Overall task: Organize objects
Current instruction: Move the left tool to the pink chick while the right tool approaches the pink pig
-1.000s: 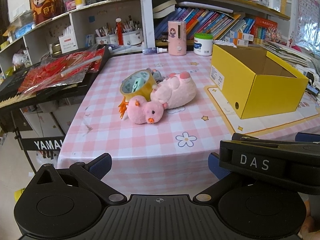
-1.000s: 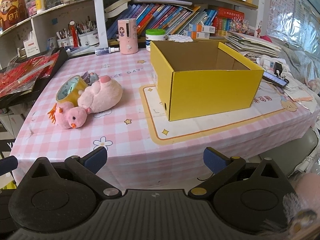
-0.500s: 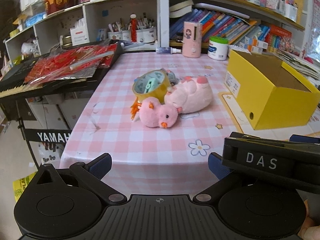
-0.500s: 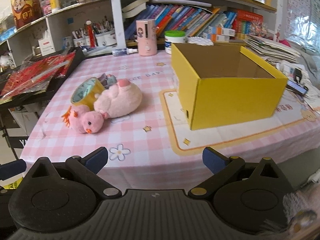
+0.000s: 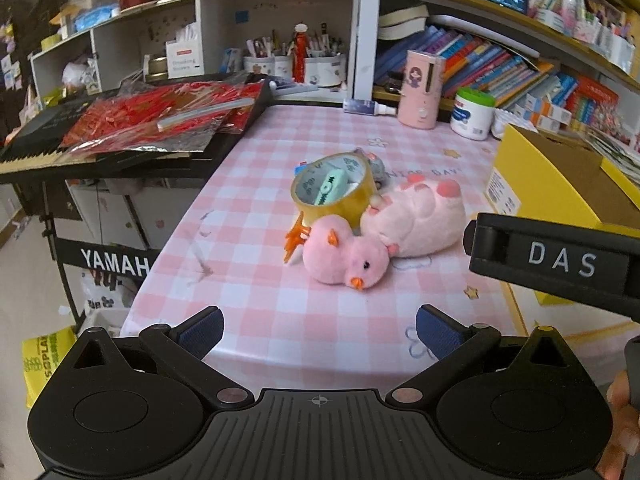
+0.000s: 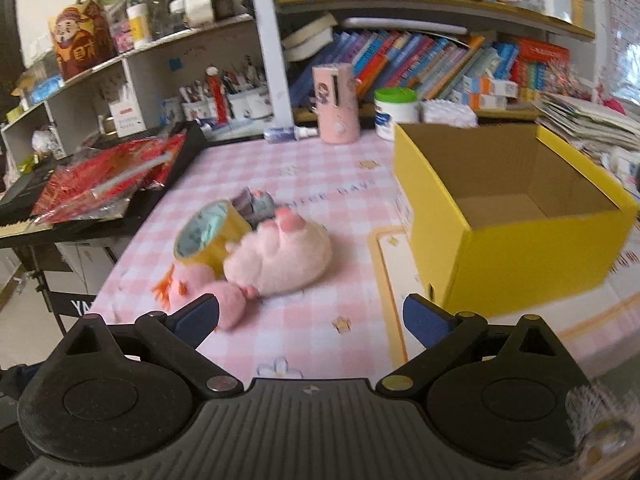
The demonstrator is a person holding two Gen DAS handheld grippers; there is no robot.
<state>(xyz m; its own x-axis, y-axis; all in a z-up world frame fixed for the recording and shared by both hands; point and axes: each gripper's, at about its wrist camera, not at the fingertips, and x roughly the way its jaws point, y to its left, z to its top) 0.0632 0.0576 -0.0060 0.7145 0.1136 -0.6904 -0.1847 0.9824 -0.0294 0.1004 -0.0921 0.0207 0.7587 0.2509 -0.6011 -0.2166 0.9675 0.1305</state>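
Left wrist view: left tongs (image 5: 319, 326) are hanging w/ jaws wide apart over the near edge of the counter (image 5: 256, 296), nothing between the blue pads. Ahead, a pink chick plush (image 5: 345, 257) is lying on its side, touching a paler pink plush (image 5: 416, 216) lying paws-up behind it. A yellow tape roll (image 5: 334, 190) is leaning against both toys, w/ a mint-green item (image 5: 332, 186) sitting inside its ring & a small grey thing (image 5: 376, 166) just behind. Yellow box (image 5: 560, 184) is standing open-topped at the right; a black bar marked DAS is crossing in front of it. A pink canister (image 5: 422, 90) & a white tub w/ green lid (image 5: 472, 114) are sitting at the counter's far edge by the bookshelf. Red foil packets (image 5: 160, 116) are lying on a keyboard to the left.

Right wrist view (a bit blurred): right tongs (image 6: 312, 316) are also spread apart, empty, pointing at the counter (image 6: 320, 184) between the paler plush (image 6: 280, 256) & the yellow box (image 6: 512, 240). Left pad is overlapping the chick plush (image 6: 208, 292). Box interior is showing bare cardboard. Tape roll (image 6: 210, 236) is sitting just left of the plush.
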